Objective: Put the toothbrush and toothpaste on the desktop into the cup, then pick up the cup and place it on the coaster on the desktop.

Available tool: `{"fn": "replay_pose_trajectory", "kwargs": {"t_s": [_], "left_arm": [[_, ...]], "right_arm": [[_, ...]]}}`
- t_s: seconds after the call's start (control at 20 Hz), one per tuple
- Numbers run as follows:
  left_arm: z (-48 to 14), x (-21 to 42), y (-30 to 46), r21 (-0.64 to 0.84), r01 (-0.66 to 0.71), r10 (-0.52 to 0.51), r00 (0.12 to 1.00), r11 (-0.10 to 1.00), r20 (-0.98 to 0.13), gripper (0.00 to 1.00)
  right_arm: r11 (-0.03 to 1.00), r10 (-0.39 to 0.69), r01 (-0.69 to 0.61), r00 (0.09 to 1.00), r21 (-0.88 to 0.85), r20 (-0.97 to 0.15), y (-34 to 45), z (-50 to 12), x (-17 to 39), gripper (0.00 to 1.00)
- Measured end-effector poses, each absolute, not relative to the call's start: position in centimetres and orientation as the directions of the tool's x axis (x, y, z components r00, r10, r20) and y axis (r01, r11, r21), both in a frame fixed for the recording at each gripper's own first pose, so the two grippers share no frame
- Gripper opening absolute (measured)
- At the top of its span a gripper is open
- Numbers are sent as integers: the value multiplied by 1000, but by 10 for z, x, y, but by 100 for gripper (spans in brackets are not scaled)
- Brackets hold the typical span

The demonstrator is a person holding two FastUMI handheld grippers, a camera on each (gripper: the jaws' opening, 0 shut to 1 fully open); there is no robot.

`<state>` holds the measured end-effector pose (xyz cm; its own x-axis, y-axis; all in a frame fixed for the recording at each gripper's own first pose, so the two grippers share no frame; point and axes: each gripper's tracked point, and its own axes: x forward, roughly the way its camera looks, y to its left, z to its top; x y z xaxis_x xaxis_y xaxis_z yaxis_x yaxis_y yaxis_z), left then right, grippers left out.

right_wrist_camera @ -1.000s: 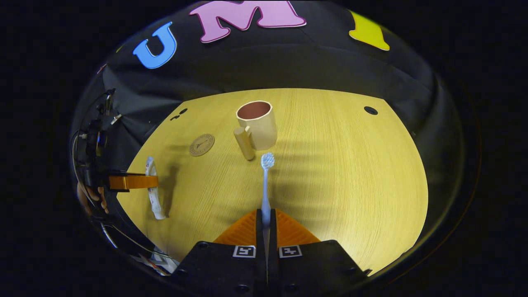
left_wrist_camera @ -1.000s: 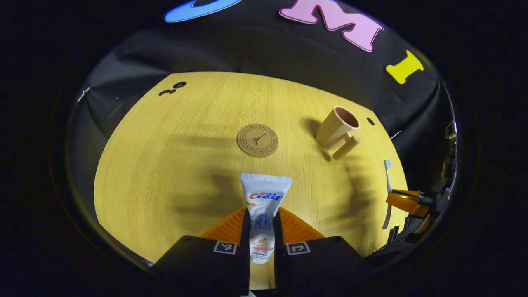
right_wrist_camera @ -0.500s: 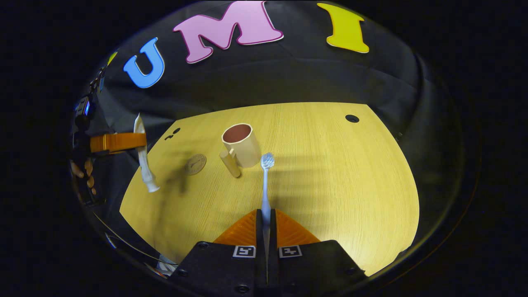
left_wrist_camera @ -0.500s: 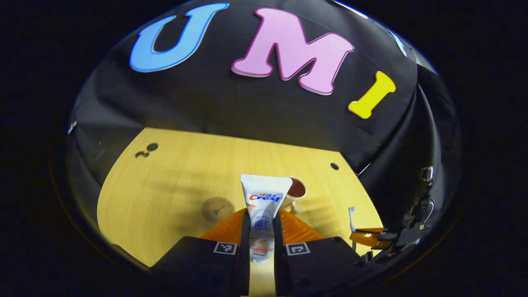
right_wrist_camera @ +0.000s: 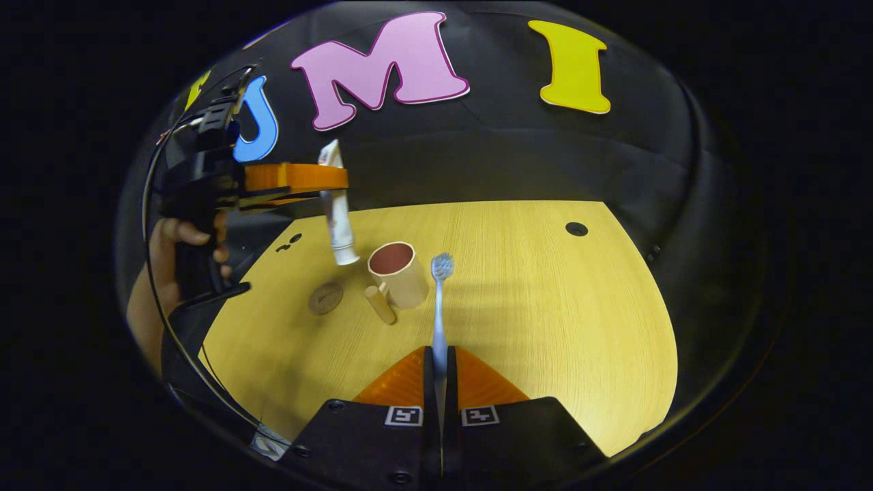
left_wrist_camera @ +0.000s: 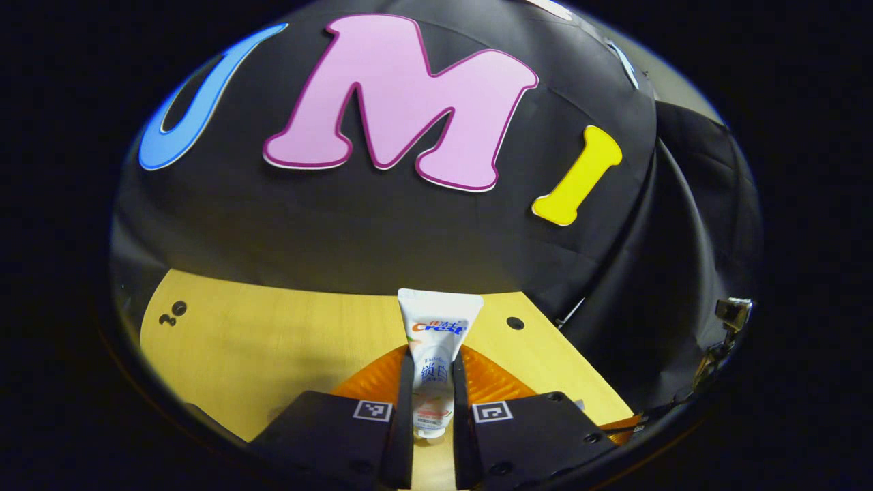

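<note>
The left gripper (right_wrist_camera: 327, 179) clamps the toothpaste (right_wrist_camera: 337, 218) upright, cap down, just left of and above the cup (right_wrist_camera: 397, 274). The right gripper (right_wrist_camera: 440, 361) grips the toothbrush (right_wrist_camera: 439, 307), bristles beside the cup's rim.

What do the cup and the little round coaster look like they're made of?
The cup looks like matte plastic, possibly ceramic: smooth beige walls, no shine, a darker reddish inside. The coaster looks like cork or wood: a flat, dull brown disc with a printed mark, too small to be sure.
</note>
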<state>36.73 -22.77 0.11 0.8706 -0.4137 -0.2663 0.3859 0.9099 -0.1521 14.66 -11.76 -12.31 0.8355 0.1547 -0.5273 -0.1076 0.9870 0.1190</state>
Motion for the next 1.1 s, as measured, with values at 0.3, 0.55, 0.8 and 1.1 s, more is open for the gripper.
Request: {"fn": "replay_pose_trajectory", "kwargs": {"t_s": [0.3,0.55,0.8,1.1], "left_arm": [[-34,411,-249,-146,442,-465,854,885,-233,28],[-65,416,-249,-127,484,-500,845,866,-190,29],[-103,412,-250,-107,487,-498,839,867,-221,31],[-99,405,-240,-62,450,-452,865,891,-218,69]], "right_arm": [[988,154,-111,828,112,-539,-125,-135,160,5],[987,162,-126,827,103,-538,-123,-145,171,5],[983,182,-170,820,73,-542,-109,-157,180,5],[976,216,-197,824,93,-524,-96,-153,190,6]]}}
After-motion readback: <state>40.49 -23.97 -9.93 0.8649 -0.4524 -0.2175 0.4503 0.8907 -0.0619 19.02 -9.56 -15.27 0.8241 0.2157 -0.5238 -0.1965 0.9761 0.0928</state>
